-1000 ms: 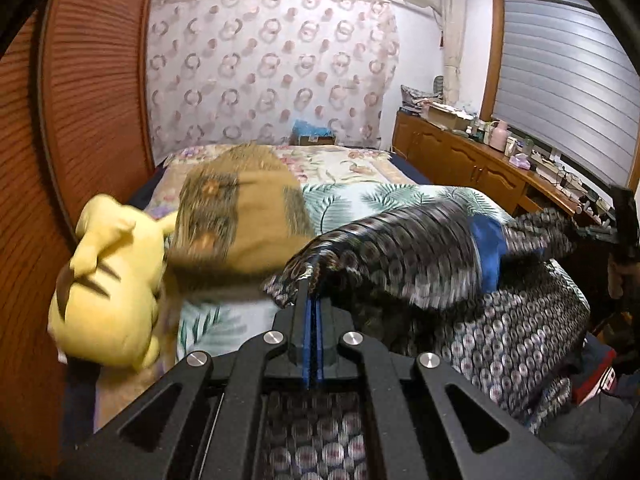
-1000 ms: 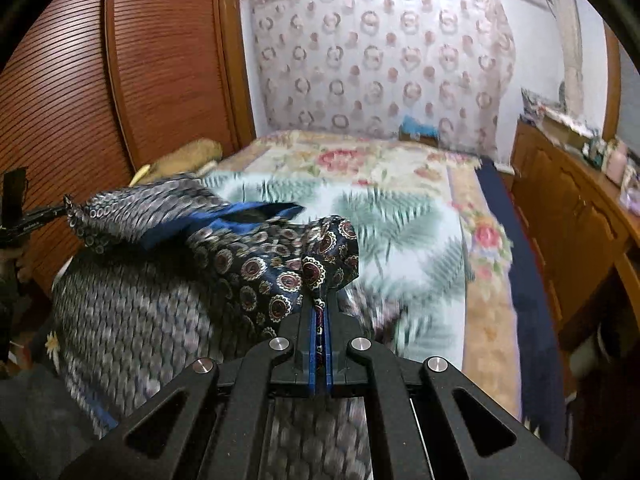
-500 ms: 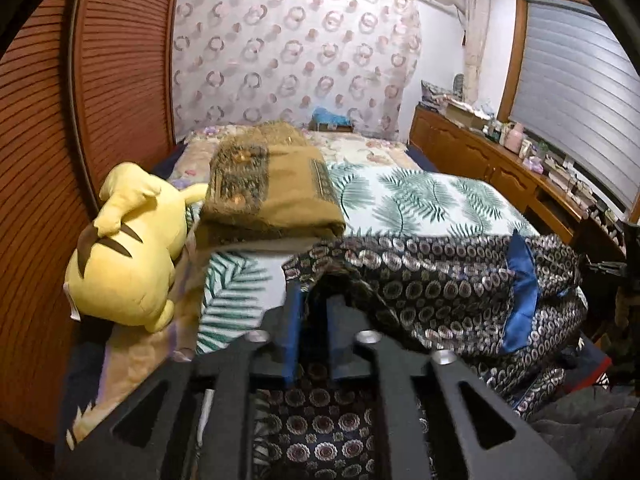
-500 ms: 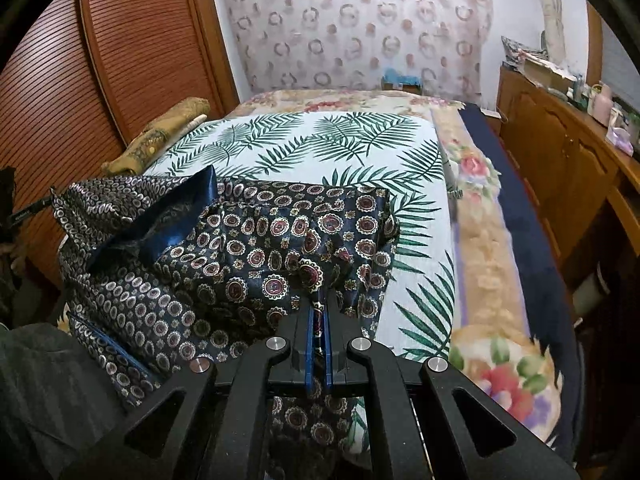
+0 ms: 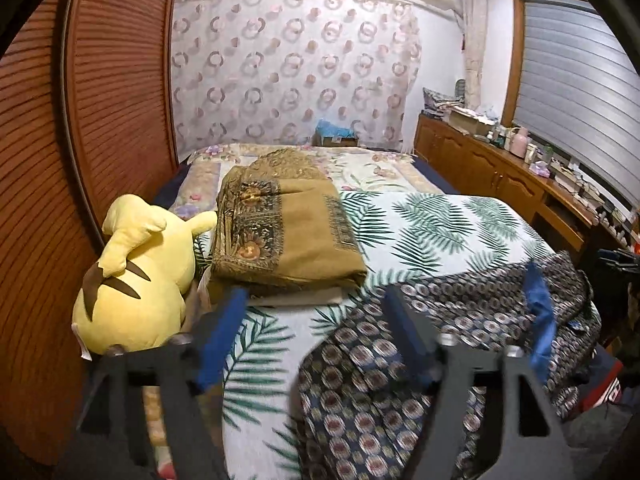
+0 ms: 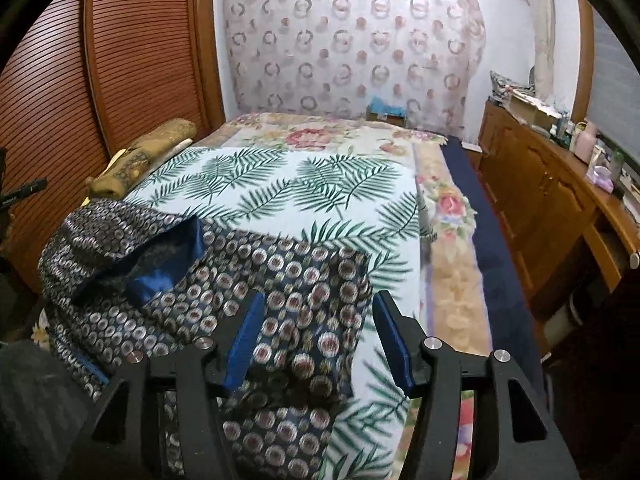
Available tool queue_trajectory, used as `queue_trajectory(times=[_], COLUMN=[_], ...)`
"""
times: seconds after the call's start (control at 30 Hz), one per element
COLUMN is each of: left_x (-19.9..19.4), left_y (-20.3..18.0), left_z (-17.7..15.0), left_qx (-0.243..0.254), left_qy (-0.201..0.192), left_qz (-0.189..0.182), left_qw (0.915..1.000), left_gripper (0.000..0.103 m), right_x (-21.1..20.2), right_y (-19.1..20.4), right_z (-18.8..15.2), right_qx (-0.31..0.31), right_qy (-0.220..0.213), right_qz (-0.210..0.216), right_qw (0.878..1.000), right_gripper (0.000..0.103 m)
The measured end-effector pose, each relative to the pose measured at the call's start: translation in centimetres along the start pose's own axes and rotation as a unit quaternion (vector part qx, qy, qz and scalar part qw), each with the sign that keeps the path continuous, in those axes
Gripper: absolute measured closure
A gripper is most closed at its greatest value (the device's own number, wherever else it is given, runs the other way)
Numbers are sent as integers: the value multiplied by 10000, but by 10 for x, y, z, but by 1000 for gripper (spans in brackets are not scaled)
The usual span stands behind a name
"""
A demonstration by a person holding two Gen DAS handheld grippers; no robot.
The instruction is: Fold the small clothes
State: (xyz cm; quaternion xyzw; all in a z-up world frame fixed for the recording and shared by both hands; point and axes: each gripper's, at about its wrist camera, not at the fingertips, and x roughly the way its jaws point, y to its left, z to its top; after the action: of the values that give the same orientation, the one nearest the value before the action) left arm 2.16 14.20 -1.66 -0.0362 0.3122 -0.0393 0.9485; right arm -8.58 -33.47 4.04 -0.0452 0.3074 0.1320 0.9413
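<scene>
Now the medallion-print garment lies rumpled, both tongs just parted, gripping nothing

A yellow plush lay at the bed's left edge, touching a folded brown blanket; a wooden cabinet stood alongside.

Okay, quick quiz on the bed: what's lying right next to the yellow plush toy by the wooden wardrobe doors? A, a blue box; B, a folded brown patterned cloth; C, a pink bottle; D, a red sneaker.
B: in the left wrist view the folded brown patterned cloth lies on the bed directly beside the yellow plush toy.
</scene>
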Motion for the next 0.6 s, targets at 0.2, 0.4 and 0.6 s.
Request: queue_trajectory(times=[0.2,0.4,0.6], left_x=[44,78,93], left_y=[9,4,-6], left_z=[2,-6,-20], left_qx=[-132,11,163], left_qy=[367,811,1143], left_qz=[8,49,-47], left_qw=[9992,9967,9933], left_gripper=[28,28,28], right_x=[39,80,109], right_y=[3,3,-12], right_z=[15,23,25], right_qx=[-9,27,164], right_qy=[119,415,692], right_qz=[-39,15,-95], right_qw=[9999,9991,9974], right_gripper=[44,43,41])
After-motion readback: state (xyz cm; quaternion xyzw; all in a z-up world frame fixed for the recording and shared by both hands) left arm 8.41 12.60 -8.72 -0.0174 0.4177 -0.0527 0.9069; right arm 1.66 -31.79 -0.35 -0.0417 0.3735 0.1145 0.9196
